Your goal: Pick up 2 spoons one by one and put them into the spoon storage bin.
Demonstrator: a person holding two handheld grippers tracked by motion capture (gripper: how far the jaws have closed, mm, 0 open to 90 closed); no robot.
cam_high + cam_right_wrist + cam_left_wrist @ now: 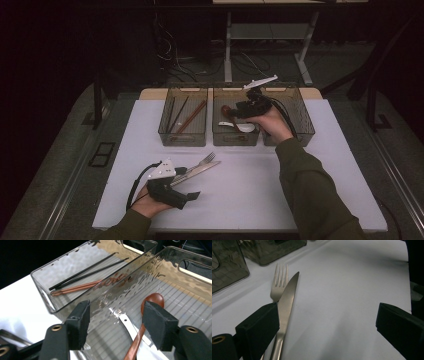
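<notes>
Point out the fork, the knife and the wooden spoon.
fork (279, 282), left gripper view, tines.
knife (289, 293), left gripper view, blade.
wooden spoon (153, 300), right gripper view, bowl.

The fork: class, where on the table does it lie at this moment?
In the high view the fork lies on the white table left of centre, side by side with the knife, just ahead of the left gripper and before the bins.
</notes>
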